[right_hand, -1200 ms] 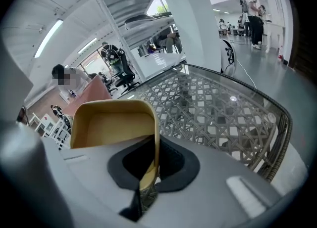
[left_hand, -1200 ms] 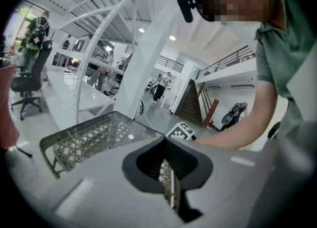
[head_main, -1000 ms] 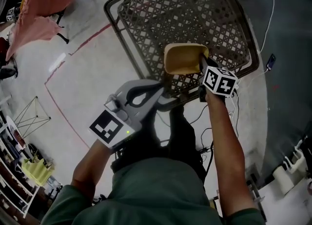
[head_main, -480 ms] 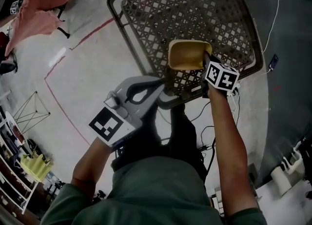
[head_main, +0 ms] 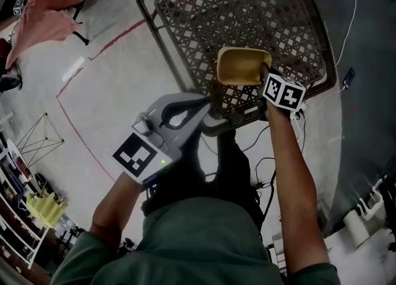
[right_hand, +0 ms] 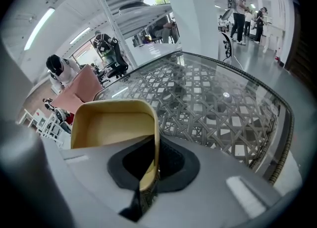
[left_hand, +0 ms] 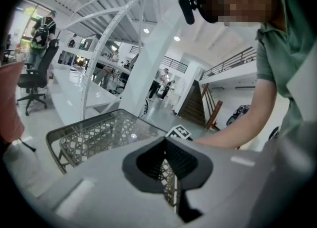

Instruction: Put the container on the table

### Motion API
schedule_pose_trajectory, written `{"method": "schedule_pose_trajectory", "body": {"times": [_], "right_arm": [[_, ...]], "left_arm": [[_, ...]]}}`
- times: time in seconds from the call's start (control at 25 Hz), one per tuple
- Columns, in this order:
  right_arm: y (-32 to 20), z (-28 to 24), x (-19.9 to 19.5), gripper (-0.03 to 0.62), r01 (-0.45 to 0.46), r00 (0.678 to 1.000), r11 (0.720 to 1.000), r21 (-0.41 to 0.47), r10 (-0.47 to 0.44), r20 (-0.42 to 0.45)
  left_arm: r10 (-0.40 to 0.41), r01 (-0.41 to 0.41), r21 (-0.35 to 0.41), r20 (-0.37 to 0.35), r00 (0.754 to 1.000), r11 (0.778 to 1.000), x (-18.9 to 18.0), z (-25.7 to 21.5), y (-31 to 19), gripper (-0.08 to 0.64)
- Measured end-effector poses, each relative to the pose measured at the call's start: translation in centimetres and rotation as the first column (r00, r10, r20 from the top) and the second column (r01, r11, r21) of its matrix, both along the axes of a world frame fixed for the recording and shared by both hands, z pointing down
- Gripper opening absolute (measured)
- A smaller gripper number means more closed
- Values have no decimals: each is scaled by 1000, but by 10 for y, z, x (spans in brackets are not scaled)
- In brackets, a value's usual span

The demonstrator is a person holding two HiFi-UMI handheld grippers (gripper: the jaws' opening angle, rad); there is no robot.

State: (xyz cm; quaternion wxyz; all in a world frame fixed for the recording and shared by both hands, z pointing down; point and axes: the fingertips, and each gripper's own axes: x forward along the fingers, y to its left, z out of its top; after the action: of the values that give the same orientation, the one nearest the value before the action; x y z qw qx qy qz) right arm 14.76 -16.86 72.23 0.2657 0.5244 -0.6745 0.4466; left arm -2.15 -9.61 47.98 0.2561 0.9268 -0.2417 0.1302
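Two grippers in play: the right gripper [head_main: 260,80] was clamped on the near wall of the yellow container [head_main: 240,66], holding it over the near edge of the lattice-patterned glass table [head_main: 185,18]. The left gripper [head_main: 199,106] hovered just off the table, jaws together, nothing in them.

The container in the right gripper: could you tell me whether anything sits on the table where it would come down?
Nothing visible does. The right gripper pinches the container by its wall above the table, whose lattice top beneath it looks bare.
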Motion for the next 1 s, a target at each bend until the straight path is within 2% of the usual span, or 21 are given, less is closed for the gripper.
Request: {"method": "schedule_pose_trajectory", "body": {"times": [1.0], "right_arm": [[1, 25, 3, 9, -9, 1000, 999, -52, 8, -15]], "left_arm": [[-1, 1, -25, 3, 1000, 1000, -3, 17, -5, 3]]}}
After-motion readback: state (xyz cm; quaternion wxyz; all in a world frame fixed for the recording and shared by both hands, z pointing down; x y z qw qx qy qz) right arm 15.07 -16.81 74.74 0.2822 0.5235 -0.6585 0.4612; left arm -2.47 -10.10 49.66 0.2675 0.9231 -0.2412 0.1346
